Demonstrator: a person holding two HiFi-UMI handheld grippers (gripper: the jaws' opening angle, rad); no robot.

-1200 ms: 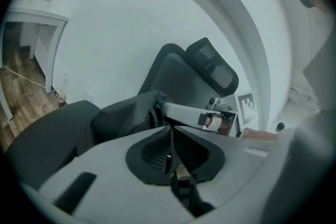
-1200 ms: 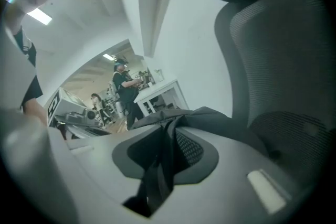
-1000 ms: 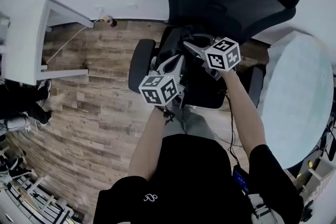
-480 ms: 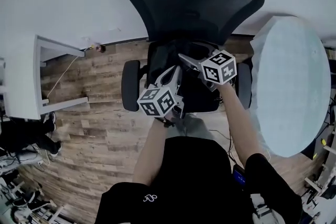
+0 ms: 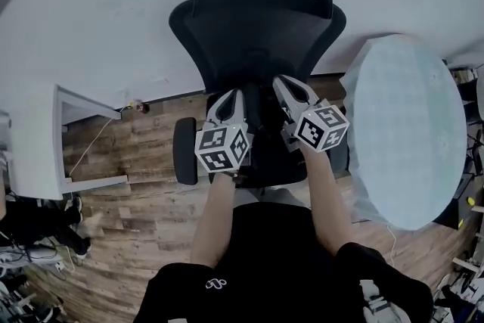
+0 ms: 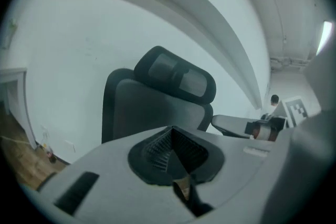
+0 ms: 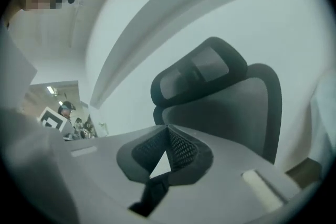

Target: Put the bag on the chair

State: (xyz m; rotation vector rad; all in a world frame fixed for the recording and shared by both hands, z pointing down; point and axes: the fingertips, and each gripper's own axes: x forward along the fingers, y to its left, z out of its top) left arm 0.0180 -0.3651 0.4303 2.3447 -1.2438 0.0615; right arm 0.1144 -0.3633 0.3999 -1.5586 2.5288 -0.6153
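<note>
A black office chair [image 5: 261,19] stands against the white wall, and its mesh back fills both gripper views [image 6: 152,107] [image 7: 226,97]. The seat [image 5: 261,163] is a dark mass, and I cannot tell the black bag apart from it. My left gripper [image 5: 231,98] and right gripper [image 5: 287,83] hang side by side above the seat and point at the backrest. In the left gripper view the left gripper [image 6: 173,149] has its ribbed pads pressed together with nothing between them. The right gripper [image 7: 168,144] is likewise shut and empty.
A round pale table [image 5: 408,125] stands close on the chair's right. A white desk [image 5: 34,140] is at the left over the wooden floor [image 5: 128,185]. The chair's left armrest [image 5: 184,159] juts out beside my left gripper. Someone's legs [image 5: 30,227] show at the far left.
Both grippers have lifted off the seat and now stand parallel, pointing at the backrest. The view has swung so that the chair sits in the middle.
</note>
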